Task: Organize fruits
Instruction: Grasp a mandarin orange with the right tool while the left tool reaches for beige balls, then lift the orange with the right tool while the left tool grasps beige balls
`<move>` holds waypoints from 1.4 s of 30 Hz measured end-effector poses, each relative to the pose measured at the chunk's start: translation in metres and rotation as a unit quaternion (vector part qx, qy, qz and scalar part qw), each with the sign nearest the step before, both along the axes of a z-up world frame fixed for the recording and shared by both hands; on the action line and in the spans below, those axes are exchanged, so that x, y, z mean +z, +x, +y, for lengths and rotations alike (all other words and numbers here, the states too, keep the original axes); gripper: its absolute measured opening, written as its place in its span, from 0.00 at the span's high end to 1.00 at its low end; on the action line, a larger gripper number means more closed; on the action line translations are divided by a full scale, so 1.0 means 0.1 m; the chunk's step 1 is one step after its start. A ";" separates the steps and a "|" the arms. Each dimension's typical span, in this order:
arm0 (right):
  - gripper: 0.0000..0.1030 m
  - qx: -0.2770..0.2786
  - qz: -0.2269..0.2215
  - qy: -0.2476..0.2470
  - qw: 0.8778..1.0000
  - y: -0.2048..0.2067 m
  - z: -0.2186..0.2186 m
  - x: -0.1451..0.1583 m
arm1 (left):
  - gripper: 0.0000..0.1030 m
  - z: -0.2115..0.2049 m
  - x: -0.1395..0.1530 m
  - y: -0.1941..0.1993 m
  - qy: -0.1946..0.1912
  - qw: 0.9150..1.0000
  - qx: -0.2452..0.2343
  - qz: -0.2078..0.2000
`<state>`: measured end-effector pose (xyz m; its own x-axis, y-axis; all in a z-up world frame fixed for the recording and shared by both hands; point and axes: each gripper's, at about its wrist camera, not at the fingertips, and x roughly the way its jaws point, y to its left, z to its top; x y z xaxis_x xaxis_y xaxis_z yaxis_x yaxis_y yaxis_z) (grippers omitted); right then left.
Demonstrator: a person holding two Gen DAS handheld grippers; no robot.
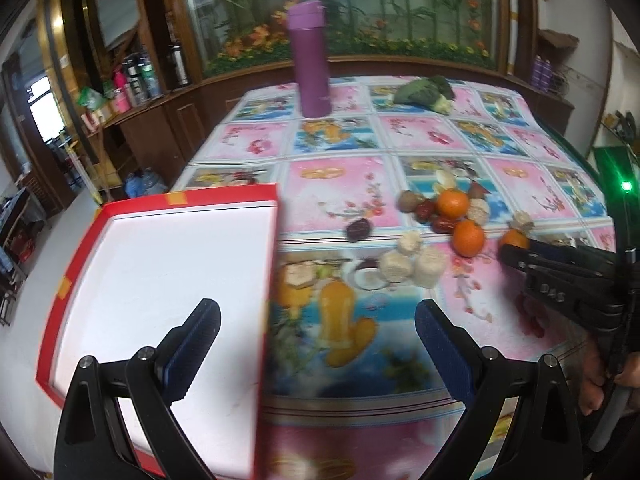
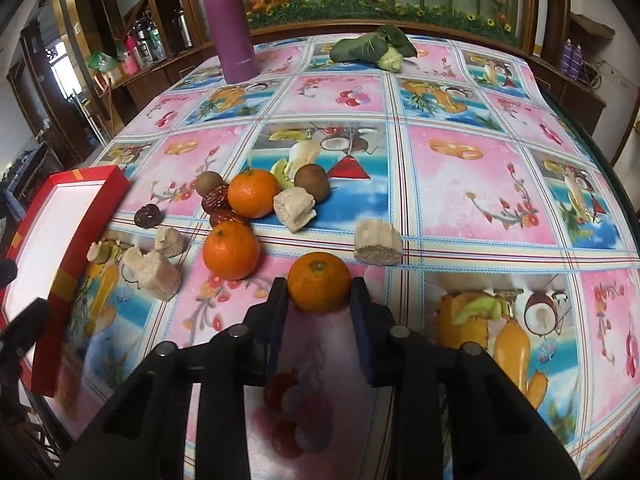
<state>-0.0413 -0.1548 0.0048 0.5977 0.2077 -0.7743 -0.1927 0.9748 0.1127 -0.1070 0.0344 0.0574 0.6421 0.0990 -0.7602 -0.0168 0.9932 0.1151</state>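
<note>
My right gripper is shut on an orange that rests on the fruit-print tablecloth; a finger presses each of its sides. The left wrist view shows this orange at the right gripper's tip. Two more oranges lie to its left, among two kiwis, red dates and several pale chunks. A red box with a white inside sits at the table's left edge. My left gripper is open and holds nothing, straddling the box's right wall.
A tall purple flask stands at the far left of the table. A leafy green vegetable lies at the far middle. A dark dried fruit lies near the box. A hand holds the right gripper's handle. Wooden cabinets stand behind.
</note>
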 end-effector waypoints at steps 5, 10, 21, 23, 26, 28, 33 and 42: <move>0.69 -0.007 -0.004 0.024 1.000 -0.03 -0.09 0.04 | 0.06 -0.26 -0.12 0.12 -0.018 0.999 -0.036 0.019; 0.69 -0.033 -0.018 0.052 0.998 -0.03 -0.25 0.13 | 0.21 -0.41 -0.24 0.26 -0.037 0.997 -0.058 0.033; 0.69 -0.056 -0.022 0.089 0.994 -0.03 -0.43 0.20 | 0.45 -0.44 -0.48 0.57 -0.069 0.994 -0.052 0.063; 0.69 -0.054 -0.023 0.091 0.994 -0.03 -0.43 0.20 | 0.45 -0.42 -0.48 0.62 -0.072 0.994 -0.049 0.063; 0.69 -0.057 -0.024 0.092 0.994 -0.03 -0.43 0.21 | 0.50 -0.41 -0.48 0.64 -0.070 0.995 -0.051 0.056; 0.69 -0.058 -0.025 0.093 0.994 -0.03 -0.42 0.20 | 0.60 -0.38 -0.48 0.62 -0.064 0.995 -0.055 0.051; 0.69 -0.060 -0.026 0.093 0.993 -0.03 -0.44 0.19 | 0.62 -0.25 -0.47 0.52 -0.083 0.994 -0.061 0.047; 0.69 -0.067 -0.031 0.098 0.992 -0.04 -0.47 0.19 | 0.62 -0.07 -0.35 0.16 -0.088 0.993 -0.070 0.046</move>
<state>-0.0450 -0.2016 0.0236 0.6754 0.2671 -0.6874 -0.0759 0.9523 0.2955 -0.0909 0.0274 0.0227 0.5666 -0.1254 -0.8144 0.1255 0.9899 -0.0651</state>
